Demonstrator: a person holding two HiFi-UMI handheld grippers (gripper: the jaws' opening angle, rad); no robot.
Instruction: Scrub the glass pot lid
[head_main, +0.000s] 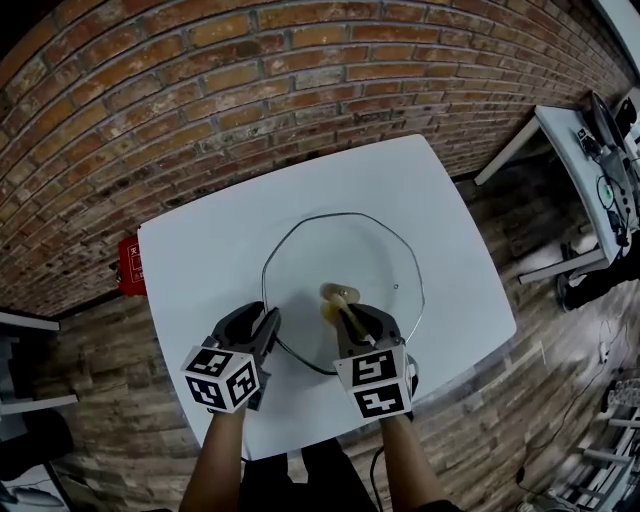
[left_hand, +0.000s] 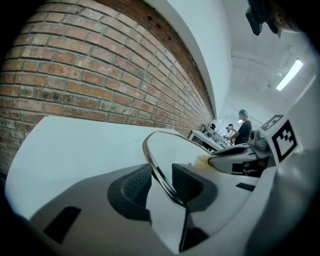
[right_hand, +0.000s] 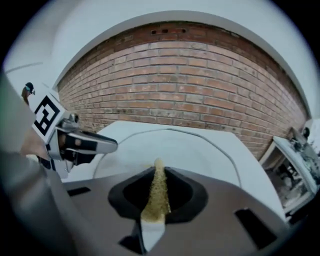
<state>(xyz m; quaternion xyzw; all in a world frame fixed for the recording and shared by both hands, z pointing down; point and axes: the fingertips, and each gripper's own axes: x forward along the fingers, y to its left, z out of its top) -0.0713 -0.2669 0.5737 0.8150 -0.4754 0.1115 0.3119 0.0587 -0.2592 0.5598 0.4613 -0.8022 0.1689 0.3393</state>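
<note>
The glass pot lid (head_main: 335, 250) lies on the white table (head_main: 200, 250), its metal rim a wide ring. My left gripper (head_main: 268, 318) is at the lid's near-left edge, shut on the rim, which runs between its dark pads (left_hand: 134, 186) in the left gripper view. That same view shows the lid (left_hand: 172, 150) lifted a little at this side. My right gripper (head_main: 352, 312) is shut on a thin yellow scouring sponge (head_main: 336, 297) whose tip rests on the glass near the lid's middle. The sponge (right_hand: 158, 192) stands squeezed edge-on between the right jaws, over the lid (right_hand: 195, 150).
A brick wall (head_main: 250, 90) runs behind the table. A red object (head_main: 128, 265) sits at the table's left edge. Another white table (head_main: 590, 150) with equipment stands at the right. People (left_hand: 244, 131) stand far off in the room.
</note>
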